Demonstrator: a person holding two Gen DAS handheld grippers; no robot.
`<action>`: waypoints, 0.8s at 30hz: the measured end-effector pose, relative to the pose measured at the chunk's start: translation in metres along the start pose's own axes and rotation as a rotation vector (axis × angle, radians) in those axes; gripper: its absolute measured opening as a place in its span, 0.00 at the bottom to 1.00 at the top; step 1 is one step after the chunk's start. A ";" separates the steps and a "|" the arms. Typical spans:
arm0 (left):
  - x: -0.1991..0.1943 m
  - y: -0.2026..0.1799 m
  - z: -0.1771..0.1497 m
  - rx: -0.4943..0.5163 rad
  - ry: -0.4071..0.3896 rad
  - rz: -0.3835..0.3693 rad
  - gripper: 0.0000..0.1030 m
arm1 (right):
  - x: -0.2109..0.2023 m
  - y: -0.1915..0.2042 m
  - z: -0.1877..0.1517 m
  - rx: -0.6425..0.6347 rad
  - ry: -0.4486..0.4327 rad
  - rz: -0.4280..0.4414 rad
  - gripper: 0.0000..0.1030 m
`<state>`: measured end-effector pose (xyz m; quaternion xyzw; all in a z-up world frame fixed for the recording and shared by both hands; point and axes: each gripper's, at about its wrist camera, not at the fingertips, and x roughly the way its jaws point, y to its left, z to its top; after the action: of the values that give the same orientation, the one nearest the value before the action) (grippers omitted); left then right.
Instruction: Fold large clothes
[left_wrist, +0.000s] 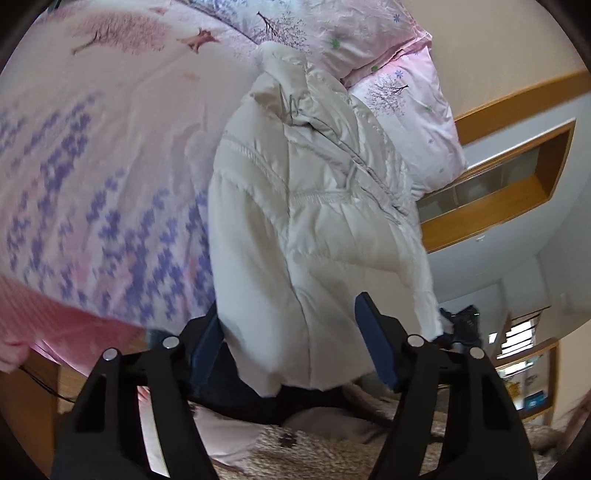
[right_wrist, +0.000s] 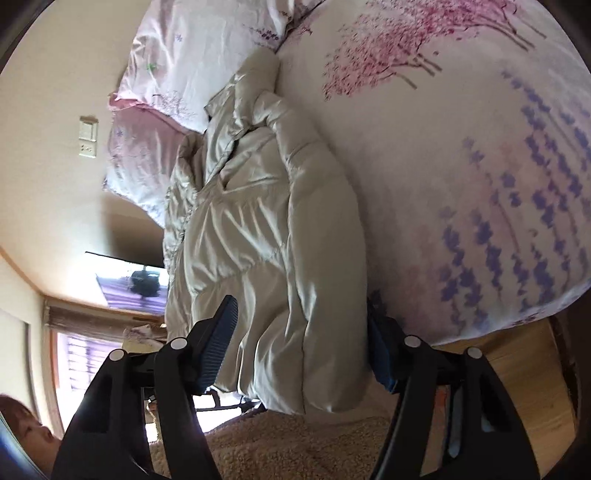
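Observation:
A white puffer jacket (left_wrist: 314, 206) lies on the bed, its near hem toward the cameras. It also shows in the right wrist view (right_wrist: 266, 229). My left gripper (left_wrist: 291, 343) stands open, its blue-padded fingers (left_wrist: 373, 343) either side of the jacket's near hem. My right gripper (right_wrist: 303, 347) is open too, its fingers (right_wrist: 221, 339) straddling the other part of the near hem. Neither pair of pads presses the fabric. The jacket's collar end lies far, by the pillows.
The bed has a pink sheet with purple flowers and trees (left_wrist: 92, 177), also in the right wrist view (right_wrist: 480, 166). Floral pillows (left_wrist: 406, 92) lie at the head. A wooden wall niche (left_wrist: 517, 177), a wooden bed frame (right_wrist: 517, 369) and a beige fleece sleeve (right_wrist: 295, 443) are near.

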<state>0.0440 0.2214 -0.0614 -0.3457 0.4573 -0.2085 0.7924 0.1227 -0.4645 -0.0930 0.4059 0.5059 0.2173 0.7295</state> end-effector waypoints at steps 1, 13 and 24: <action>0.001 0.000 -0.001 -0.011 0.004 -0.016 0.65 | 0.001 0.001 -0.002 -0.006 0.008 0.012 0.65; 0.008 -0.010 -0.013 -0.020 -0.005 0.020 0.23 | 0.011 0.013 -0.017 -0.063 0.029 0.035 0.29; -0.014 -0.045 0.016 0.089 -0.134 0.025 0.13 | -0.014 0.077 -0.007 -0.236 -0.193 0.035 0.17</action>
<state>0.0505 0.2062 -0.0144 -0.3173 0.3980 -0.1951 0.8384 0.1178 -0.4281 -0.0236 0.3453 0.3974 0.2478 0.8133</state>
